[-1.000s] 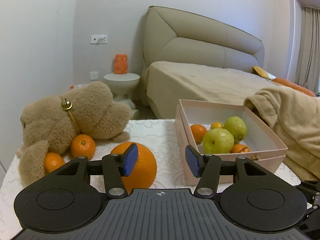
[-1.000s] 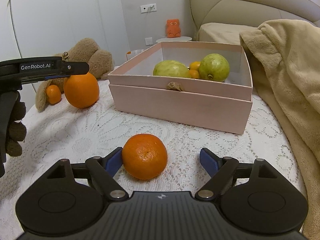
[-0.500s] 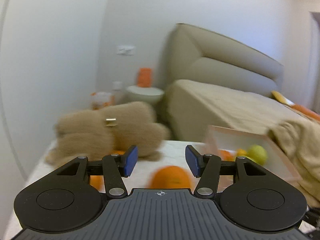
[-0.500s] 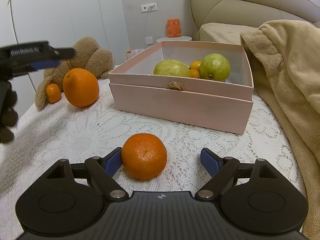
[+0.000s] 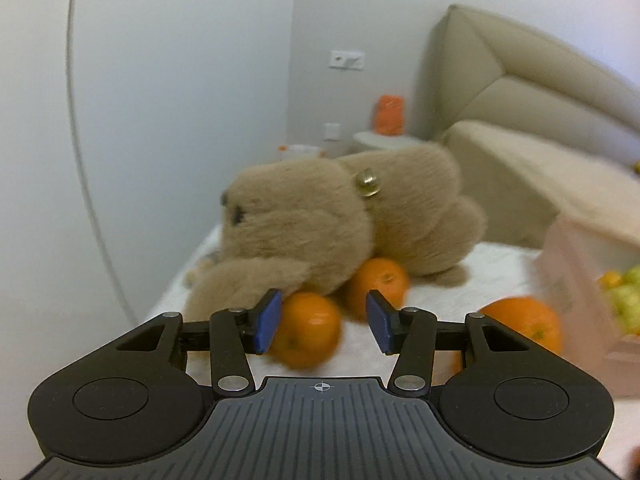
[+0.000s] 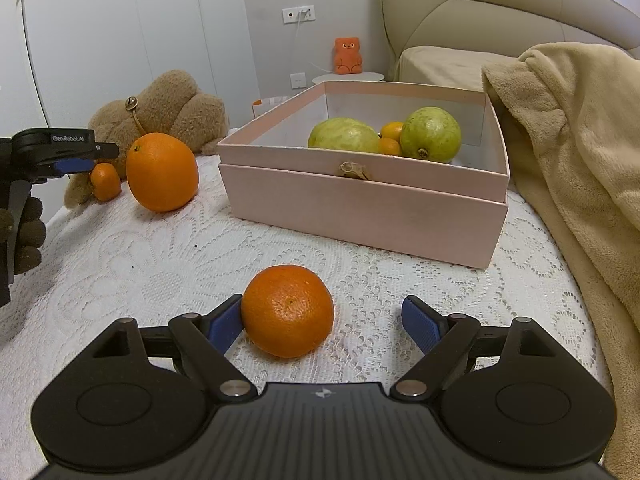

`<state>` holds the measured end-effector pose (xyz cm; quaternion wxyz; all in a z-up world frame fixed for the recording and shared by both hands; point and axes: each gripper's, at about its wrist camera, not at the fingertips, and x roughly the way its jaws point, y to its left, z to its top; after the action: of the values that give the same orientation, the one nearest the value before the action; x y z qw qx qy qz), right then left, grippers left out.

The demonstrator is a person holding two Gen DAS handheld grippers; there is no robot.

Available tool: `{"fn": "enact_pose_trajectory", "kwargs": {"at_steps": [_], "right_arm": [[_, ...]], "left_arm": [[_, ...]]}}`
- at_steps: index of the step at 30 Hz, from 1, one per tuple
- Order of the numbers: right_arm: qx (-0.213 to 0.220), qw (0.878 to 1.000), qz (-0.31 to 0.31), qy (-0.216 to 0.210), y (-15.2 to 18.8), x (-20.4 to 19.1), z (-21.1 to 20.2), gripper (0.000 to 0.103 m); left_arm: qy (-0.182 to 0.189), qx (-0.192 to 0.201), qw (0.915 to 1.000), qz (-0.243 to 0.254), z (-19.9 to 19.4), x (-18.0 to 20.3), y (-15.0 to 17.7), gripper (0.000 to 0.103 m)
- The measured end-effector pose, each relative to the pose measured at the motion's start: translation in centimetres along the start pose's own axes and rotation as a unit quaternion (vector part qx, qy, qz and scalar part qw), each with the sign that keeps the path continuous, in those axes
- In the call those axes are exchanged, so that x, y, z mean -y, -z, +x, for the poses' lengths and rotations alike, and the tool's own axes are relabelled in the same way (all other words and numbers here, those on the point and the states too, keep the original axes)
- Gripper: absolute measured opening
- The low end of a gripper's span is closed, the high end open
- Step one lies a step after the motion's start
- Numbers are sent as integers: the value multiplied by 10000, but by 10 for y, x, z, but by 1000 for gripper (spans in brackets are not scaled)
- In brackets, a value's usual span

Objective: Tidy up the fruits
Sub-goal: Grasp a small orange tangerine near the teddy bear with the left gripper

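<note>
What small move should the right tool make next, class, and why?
Probably close on the orange. It sits on the lace cloth between the open fingers of the right tool, touching the left pad, and the pink box lies just ahead.

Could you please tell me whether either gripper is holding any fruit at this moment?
Neither: the left gripper and right gripper are open, each around an orange on the table.
</note>
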<state>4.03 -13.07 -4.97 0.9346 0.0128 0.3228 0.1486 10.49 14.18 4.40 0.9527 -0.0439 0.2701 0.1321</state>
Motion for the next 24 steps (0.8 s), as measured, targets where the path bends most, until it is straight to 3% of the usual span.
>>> {"fn": "enact_pose_trajectory", "kwargs": {"at_steps": [6, 15, 19, 24], "right_arm": [[-4, 10000, -9, 7, 0, 0, 0, 85], [-8, 10000, -25, 19, 0, -1, 0, 85], [-8, 10000, -27, 21, 0, -1, 0, 85], [-9, 10000, -23, 26, 0, -1, 0, 86]], "left_arm": [[-34, -344, 9994, 24, 15, -5, 9, 54], [144, -248, 9996, 27, 13, -4, 13, 53], [694, -188, 9974, -93, -21, -2, 26, 53], [1675, -373, 9851, -120, -67, 9, 47, 53]]}}
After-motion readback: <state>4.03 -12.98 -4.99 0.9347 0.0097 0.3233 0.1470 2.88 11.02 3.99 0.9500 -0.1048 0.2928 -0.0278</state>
